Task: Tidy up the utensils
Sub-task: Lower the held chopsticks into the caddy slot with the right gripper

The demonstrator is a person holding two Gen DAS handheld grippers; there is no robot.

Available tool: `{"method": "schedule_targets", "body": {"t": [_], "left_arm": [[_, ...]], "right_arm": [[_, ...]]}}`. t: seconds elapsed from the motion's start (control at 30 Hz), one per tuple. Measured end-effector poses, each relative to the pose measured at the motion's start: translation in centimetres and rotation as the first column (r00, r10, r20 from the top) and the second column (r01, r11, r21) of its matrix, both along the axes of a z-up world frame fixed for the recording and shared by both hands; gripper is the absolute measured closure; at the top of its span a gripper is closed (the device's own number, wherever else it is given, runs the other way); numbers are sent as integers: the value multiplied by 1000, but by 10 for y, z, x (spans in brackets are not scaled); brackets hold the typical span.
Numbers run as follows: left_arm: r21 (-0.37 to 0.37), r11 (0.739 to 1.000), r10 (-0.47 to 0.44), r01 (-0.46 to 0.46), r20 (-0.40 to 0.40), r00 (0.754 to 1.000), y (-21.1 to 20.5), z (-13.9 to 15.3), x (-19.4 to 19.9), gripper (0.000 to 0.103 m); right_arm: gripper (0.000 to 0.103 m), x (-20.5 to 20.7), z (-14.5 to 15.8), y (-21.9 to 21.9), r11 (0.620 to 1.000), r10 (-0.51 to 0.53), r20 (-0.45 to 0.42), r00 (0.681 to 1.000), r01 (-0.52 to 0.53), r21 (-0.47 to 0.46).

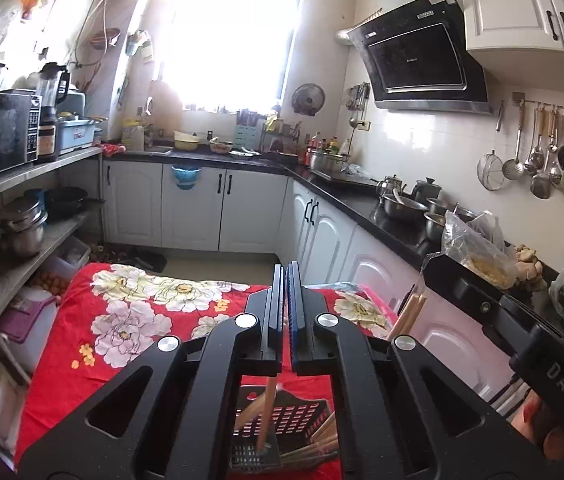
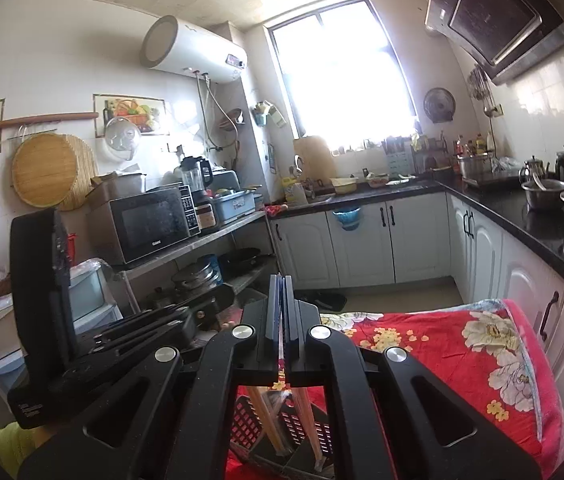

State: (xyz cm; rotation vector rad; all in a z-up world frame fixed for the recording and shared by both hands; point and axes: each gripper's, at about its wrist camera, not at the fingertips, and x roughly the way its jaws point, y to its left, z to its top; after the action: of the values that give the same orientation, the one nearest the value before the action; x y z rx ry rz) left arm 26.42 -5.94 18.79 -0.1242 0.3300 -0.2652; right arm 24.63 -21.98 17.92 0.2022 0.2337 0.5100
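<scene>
My left gripper (image 1: 286, 270) is shut, with a wooden chopstick (image 1: 266, 412) hanging from between its jaws down into a black perforated utensil basket (image 1: 297, 420). More wooden chopsticks (image 1: 317, 442) lie in the basket. My right gripper (image 2: 280, 280) is shut on a thin chopstick (image 2: 280, 344) that runs down into the same basket (image 2: 250, 420), where wooden chopsticks (image 2: 266, 416) stand. The basket sits on a table under a red floral cloth (image 1: 130, 312). The right gripper's body (image 1: 481, 304) shows at the right of the left view, with chopstick ends (image 1: 407, 316) beside it.
White cabinets under a black counter (image 1: 361, 200) with steel bowls and kettles run along the right. A metal shelf (image 1: 22, 176) with a microwave and pots stands left. Utensils hang on a wall rail (image 1: 541, 156). The left gripper's body (image 2: 42, 280) shows at left of the right view.
</scene>
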Motion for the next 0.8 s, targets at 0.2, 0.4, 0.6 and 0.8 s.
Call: {"method": "schedule_targets", "body": {"t": [0.2,0.4,0.6,0.8], "left_arm": [[0,1000,-2,2,-18,1000,0,-16,5,103],[-13,1000,-5,4,-63,998,6,-37,8,103],[-36,999,-6,2,-109,994,16,-61,5,103],[-45,999,-2,-3,-109,994,21,-73,-5,102]], "right_arm": [[101,15,-20,-2,1000,-9,-34,999,9,7],[101,17,-38,-4,999,-34,-44,998,34,-1],[101,12,-53,-9,998,-64,-48,997,65,3],[101,4,-67,-13,996,-89,-54,995,89,5]]}}
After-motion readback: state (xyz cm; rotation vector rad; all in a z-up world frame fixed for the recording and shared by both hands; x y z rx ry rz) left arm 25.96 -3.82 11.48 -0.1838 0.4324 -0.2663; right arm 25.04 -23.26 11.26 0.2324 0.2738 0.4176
